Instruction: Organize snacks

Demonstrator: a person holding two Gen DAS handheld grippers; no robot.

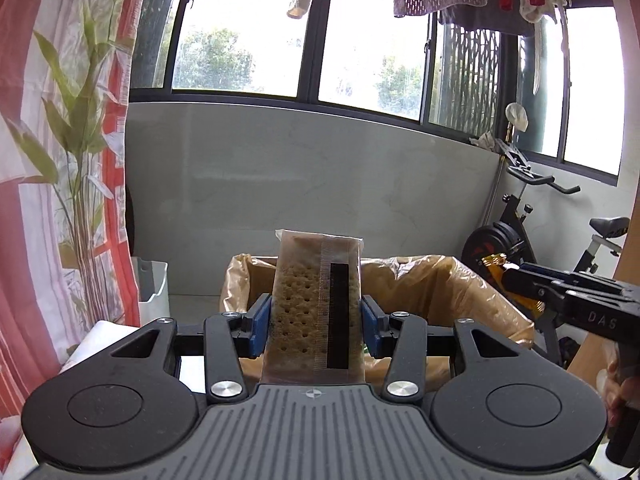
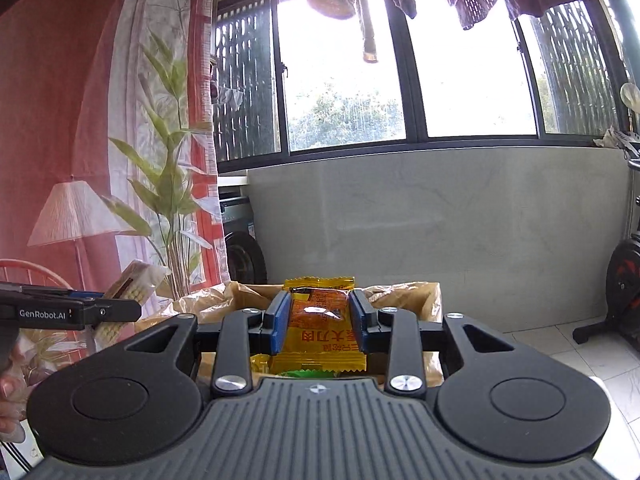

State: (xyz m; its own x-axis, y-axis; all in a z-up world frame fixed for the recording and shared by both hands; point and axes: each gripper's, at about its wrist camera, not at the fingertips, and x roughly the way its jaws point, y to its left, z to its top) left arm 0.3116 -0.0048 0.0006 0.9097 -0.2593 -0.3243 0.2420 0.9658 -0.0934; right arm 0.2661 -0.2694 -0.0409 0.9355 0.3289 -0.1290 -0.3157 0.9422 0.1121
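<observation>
The cracker packet (image 1: 316,304), a clear wrapper with pale, holed biscuits showing through, stands upright between the blue pads of the left gripper (image 1: 316,326), whose jaws are partly closed and pressed on its two long sides; the yellow-and-orange snack pouch (image 2: 320,320) sits the same way in the right gripper (image 2: 320,320), jaws drawn closer and clamped on its sides; both packets are held in the air above a cardboard box lined with a tan plastic bag (image 1: 440,280), with more wrapped snacks glimpsed below the pouch; beyond stand a grey low wall (image 1: 320,168), windows and an exercise bike (image 1: 520,232). The risks, as I judge them: the slick wrappers could slide from the pads; a hard squeeze could crack the biscuits; the two tools, close together, could knock each other.
</observation>
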